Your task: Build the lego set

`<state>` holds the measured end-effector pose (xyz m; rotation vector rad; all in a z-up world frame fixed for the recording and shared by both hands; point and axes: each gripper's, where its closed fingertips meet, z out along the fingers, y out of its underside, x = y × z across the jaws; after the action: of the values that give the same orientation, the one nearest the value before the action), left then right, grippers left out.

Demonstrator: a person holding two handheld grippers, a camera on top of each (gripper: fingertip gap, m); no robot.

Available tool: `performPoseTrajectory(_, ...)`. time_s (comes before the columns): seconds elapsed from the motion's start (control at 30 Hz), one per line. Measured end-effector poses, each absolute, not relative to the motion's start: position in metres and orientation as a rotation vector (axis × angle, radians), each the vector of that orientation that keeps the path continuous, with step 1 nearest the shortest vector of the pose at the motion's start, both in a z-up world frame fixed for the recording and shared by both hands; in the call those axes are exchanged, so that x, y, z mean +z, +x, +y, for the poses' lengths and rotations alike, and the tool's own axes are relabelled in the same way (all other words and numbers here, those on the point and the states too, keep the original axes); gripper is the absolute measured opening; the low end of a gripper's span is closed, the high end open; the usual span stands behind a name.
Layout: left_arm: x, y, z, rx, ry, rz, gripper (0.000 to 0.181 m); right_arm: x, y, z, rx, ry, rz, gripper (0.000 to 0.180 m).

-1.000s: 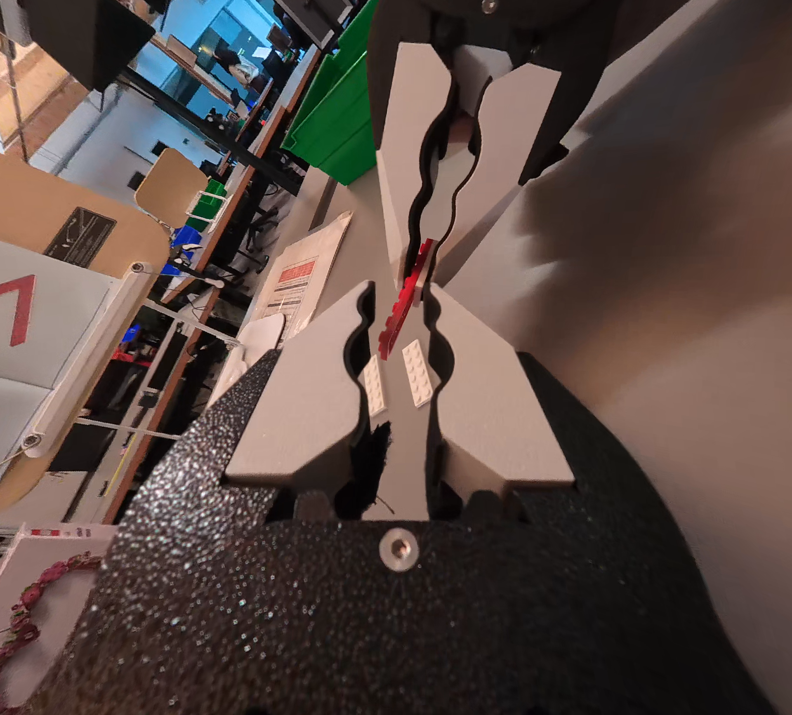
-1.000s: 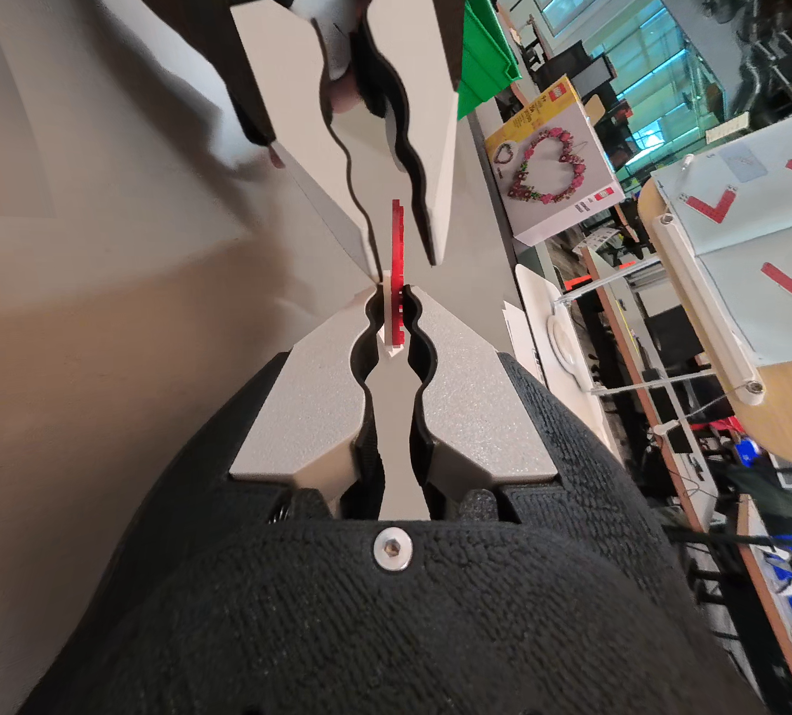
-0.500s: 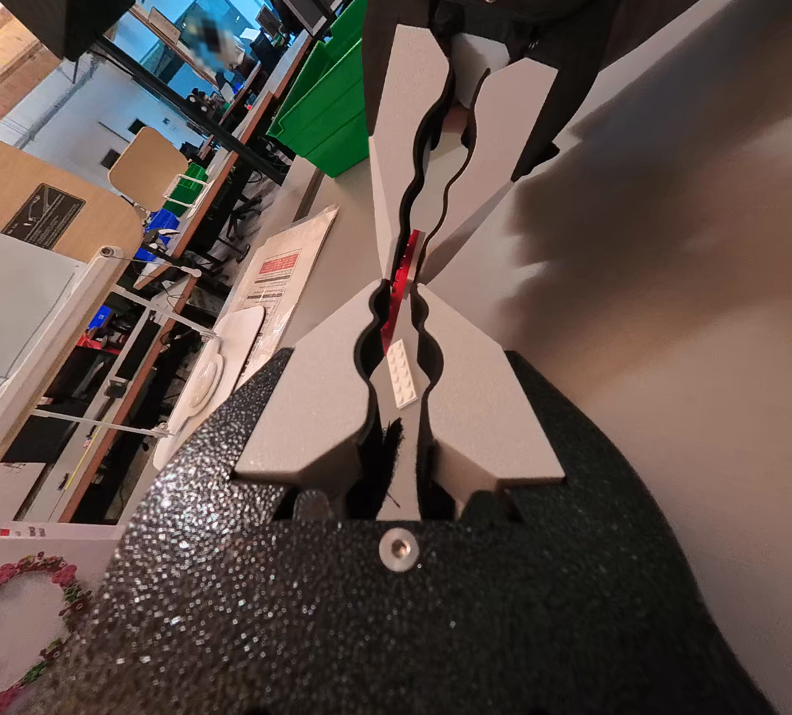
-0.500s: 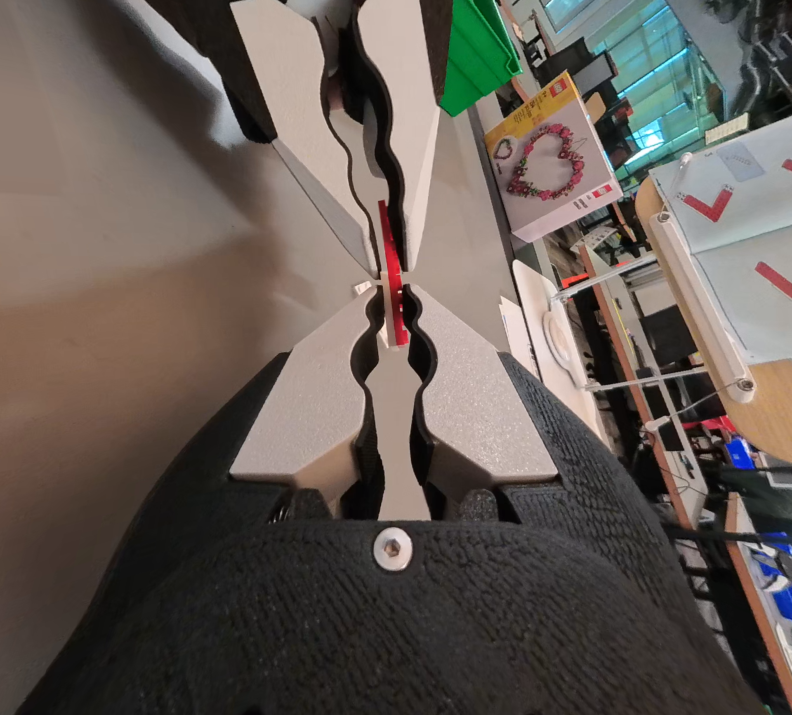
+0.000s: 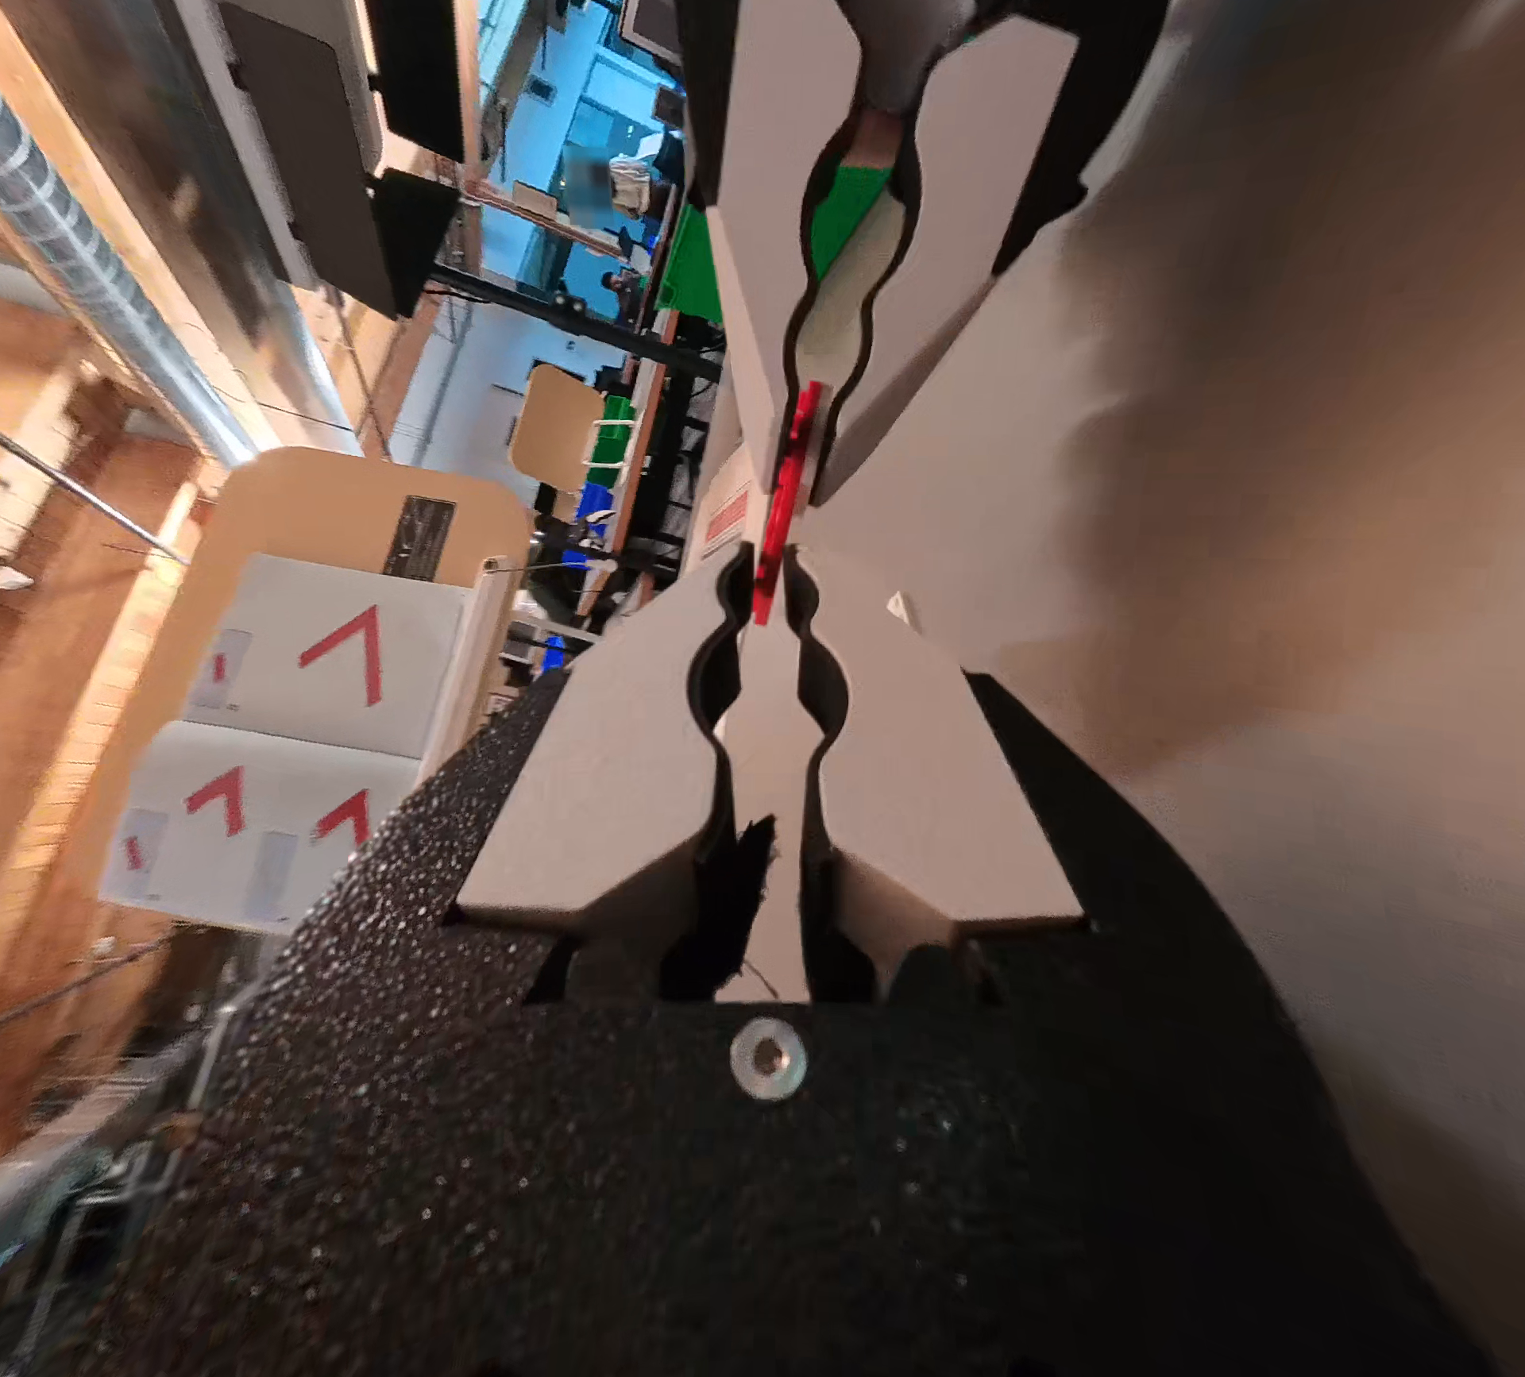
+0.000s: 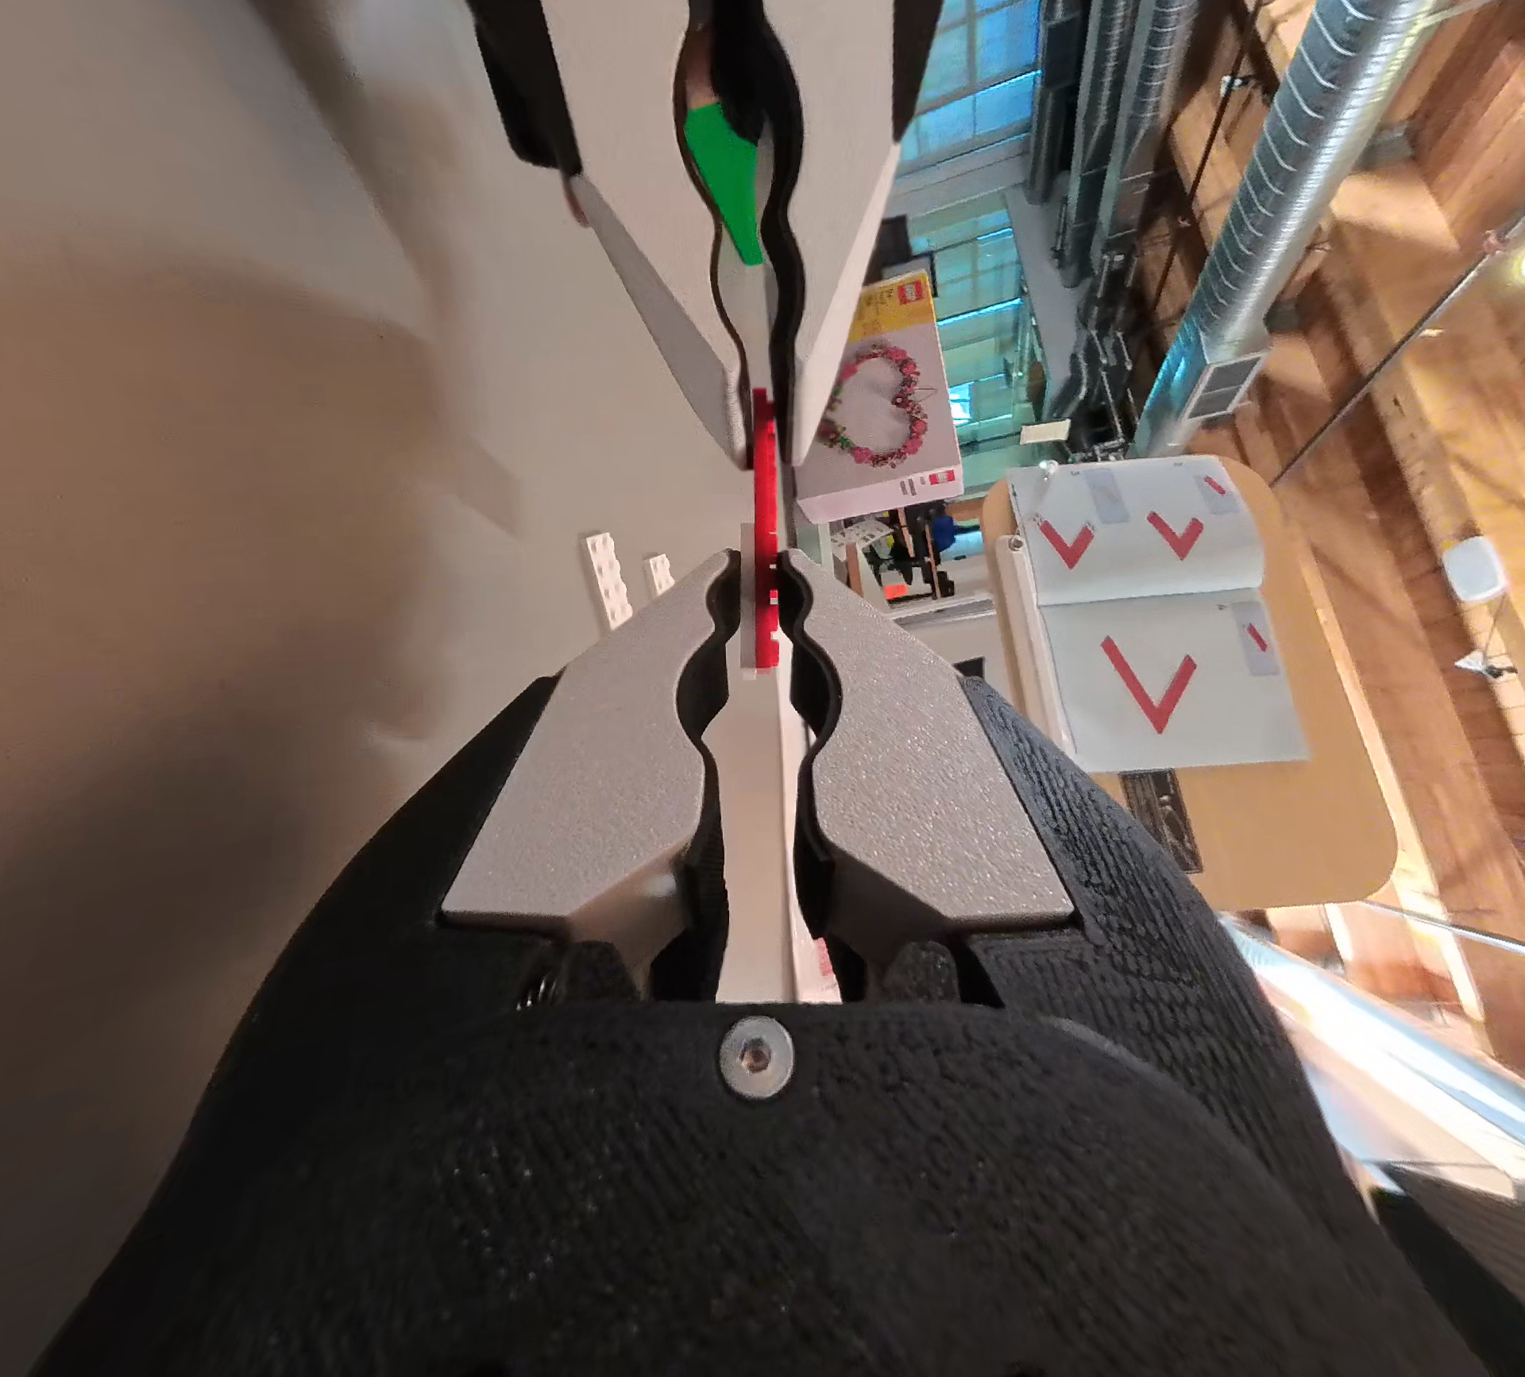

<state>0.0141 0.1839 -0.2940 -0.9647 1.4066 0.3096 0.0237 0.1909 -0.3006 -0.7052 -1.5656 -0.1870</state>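
A thin red lego plate [image 5: 780, 504] stands edge-on in the air between my two grippers, which face each other tip to tip. My left gripper [image 5: 769, 558] is shut on one end of it. My right gripper [image 6: 755, 562] is shut on the other end [image 6: 766, 504], where a pale grey plate [image 6: 747, 628] lies flat against the red one. The right gripper also shows in the left wrist view [image 5: 796, 488], and the left gripper in the right wrist view [image 6: 763, 446]. Two white plates [image 6: 606, 578] lie on the grey table beyond the fingers.
The grey table [image 6: 247, 430] fills one side of both views. A lego box with a flower heart [image 6: 883, 413] stands at its far edge. A green bin [image 5: 685, 256] and a printed sheet [image 5: 726, 512] are farther off. Boards with red chevrons [image 6: 1147, 595] stand beside the table.
My left gripper has closed from open onto the free end of the red plate. Both grippers have tilted and lifted, so the white plates have left the left wrist view.
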Motion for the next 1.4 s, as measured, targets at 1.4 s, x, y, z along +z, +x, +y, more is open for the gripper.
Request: performPoseTrajectory(1.4,-0.286,0.012,0.189,0.609,-0.869,1.359,0.006,-0.287,0.01,0.193,-0.305,-0.74,-1.446,0.019)
